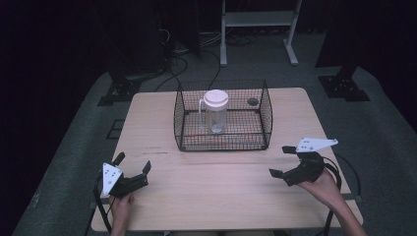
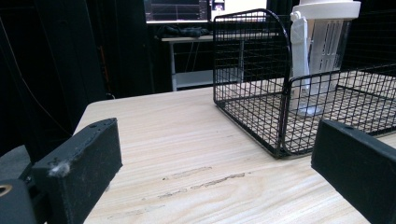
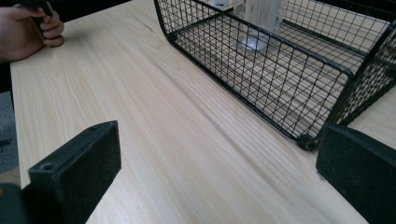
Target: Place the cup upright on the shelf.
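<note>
While I've got both hands parked near my edge of the table point(image 1: 216, 196), nothing is being held. My left gripper point(image 1: 133, 164) sits low over the wood at the front left corner, jaws spread wide with only bare tabletop between them. My right gripper point(image 1: 282, 161) is at the front right, raised a little off the surface, jaws also wide apart and holding nothing. You can see its grey three-cornered plate on top, tilted up toward the right.

The pitcher point(image 1: 215, 111) is the thing nearest to what I'm doing: clear plastic body, white lid, handle on its left side as seen from above. It stands upright inside the black wire basket point(image 1: 222, 143), toward the middle and slightly left, well apart from both grippers. The basket sits across the far middle of the table.

From the left gripper view the basket's near corner point(image 2: 285, 116) is ahead and to the right, with the pitcher point(image 2: 322, 51) showing through the mesh. From the right gripper view the basket's long side point(image 3: 261, 70) runs diagonally ahead, and my left hand point(image 3: 28, 30) shows in the top left corner.
</note>
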Available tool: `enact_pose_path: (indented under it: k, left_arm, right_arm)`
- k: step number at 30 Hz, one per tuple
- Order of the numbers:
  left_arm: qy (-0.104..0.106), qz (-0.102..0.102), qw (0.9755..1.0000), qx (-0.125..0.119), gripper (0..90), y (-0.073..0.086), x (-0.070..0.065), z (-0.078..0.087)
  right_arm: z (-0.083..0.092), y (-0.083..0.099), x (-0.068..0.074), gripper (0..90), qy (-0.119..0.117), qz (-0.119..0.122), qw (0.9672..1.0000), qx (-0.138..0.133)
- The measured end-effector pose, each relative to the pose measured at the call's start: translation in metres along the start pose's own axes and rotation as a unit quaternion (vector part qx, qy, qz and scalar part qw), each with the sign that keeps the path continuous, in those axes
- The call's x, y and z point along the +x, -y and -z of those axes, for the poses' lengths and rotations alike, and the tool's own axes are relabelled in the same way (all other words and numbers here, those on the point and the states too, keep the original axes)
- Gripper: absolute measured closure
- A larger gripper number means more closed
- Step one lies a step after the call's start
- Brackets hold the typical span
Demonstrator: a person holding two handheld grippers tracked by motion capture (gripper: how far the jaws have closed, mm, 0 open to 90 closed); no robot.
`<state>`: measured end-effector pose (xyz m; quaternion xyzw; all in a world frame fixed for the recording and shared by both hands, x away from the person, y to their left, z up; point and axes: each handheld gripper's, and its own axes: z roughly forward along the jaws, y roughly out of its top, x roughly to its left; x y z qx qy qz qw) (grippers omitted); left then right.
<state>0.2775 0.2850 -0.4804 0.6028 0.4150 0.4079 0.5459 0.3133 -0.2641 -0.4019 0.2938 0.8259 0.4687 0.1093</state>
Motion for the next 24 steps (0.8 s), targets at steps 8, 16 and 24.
enact_pose_path:
  k: [8, 16, 24]
  left_arm:
    - [0.000, -0.001, 1.0000, 0.000, 0.9, 0.000, 0.000, 0.000]
    - [0.000, -0.001, 1.0000, 0.000, 0.9, 0.000, 0.000, 0.000]
    - [0.000, -0.002, 1.0000, 0.000, 0.9, 0.000, -0.001, 0.000]
  right_arm:
    - [0.007, 0.012, -0.002, 0.0, 0.007, -0.013, 0.9999, -0.006]
    - [0.007, 0.026, -0.003, 0.0, 0.014, -0.022, 0.9996, -0.005]
    - [0.003, 0.051, -0.003, 0.0, 0.019, -0.048, 0.9987, -0.001]
